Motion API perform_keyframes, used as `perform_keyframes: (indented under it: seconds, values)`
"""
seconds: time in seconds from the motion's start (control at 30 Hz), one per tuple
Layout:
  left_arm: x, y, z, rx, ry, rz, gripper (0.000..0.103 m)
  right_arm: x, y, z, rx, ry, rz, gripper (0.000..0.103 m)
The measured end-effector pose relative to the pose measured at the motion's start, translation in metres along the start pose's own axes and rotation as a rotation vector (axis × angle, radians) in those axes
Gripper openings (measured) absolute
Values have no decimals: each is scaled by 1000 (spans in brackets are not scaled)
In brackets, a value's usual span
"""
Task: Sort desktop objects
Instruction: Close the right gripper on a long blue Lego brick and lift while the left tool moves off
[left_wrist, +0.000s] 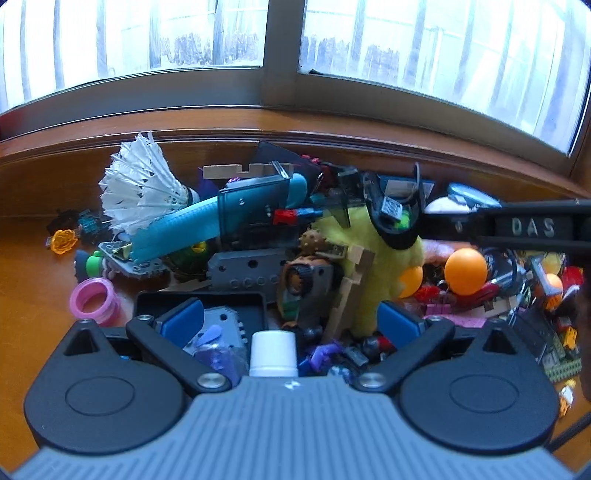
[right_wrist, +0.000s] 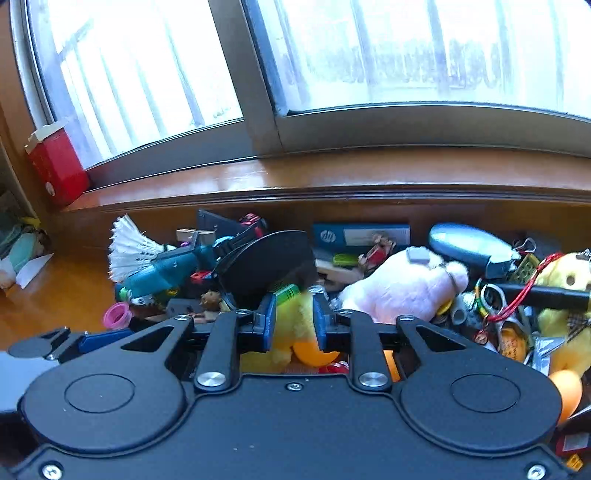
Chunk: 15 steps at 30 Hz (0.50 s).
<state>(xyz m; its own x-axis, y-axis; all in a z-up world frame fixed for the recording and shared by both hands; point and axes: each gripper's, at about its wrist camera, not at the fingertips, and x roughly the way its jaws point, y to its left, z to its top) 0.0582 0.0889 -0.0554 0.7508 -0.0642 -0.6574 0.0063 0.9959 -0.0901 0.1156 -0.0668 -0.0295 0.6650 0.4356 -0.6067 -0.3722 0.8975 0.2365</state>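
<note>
The right gripper (right_wrist: 294, 323) has its two blue pads drawn close together with the fluffy yellow plush toy (right_wrist: 291, 328) pinched between them; the plush fills the narrow gap and bulges out below the pads. Just under it sits an orange ping-pong ball (right_wrist: 314, 352).

The left gripper (left_wrist: 290, 321) stands wide open, its blue pads far apart and holding nothing. Between and below them lie a white plastic cap (left_wrist: 273, 352) and small purple pieces, and beside the left pad is a shallow black plastic tray (left_wrist: 201, 297) with a grey part inside.

Past the fingers the heap of small objects covers the brown wooden desk (left_wrist: 33, 280). In the left view the same yellow plush rises from the middle of the pile, with a black curved plastic piece (left_wrist: 397, 221) over its top — the right gripper's black body, lettered "DAS", reaches in from the right edge towards it. An orange ball (left_wrist: 465, 271) lies just beside it. To the left, a pink plastic ring (left_wrist: 96, 301) sits apart on the desk, near a ribbed teal tube (left_wrist: 173, 229) and a white feather shuttlecock (left_wrist: 142, 182).

Further right in the right view lie a pale pink plush toy (right_wrist: 402, 291) and a blue oval case (right_wrist: 469, 240) — then the wooden sill and the window (right_wrist: 369, 55), with a red carton (right_wrist: 57, 168) on the sill at left.
</note>
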Motion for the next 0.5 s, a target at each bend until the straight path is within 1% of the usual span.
perform_keyframes:
  seconds: [0.13, 0.2, 0.27, 0.33, 0.4, 0.5]
  values:
    - [4, 0, 3, -14, -3, -15, 103, -3, -6, -6, 30, 32, -1, 26]
    - [4, 1, 4, -25, 1, -22, 103, -7, -9, -12, 38, 44, -5, 34]
    - [1, 3, 5, -19, -4, -40, 103, -15, -13, -18, 39, 57, -12, 36]
    - [-5, 4, 4, 0, -15, -62, 103, -29, -17, -26, 26, 71, -15, 38]
    - [-11, 4, 5, 8, -38, -84, 103, -44, -22, -32, 4, 94, -19, 45]
    - [-22, 3, 4, -5, -77, -111, 103, -67, -29, -44, -9, 151, -14, 50]
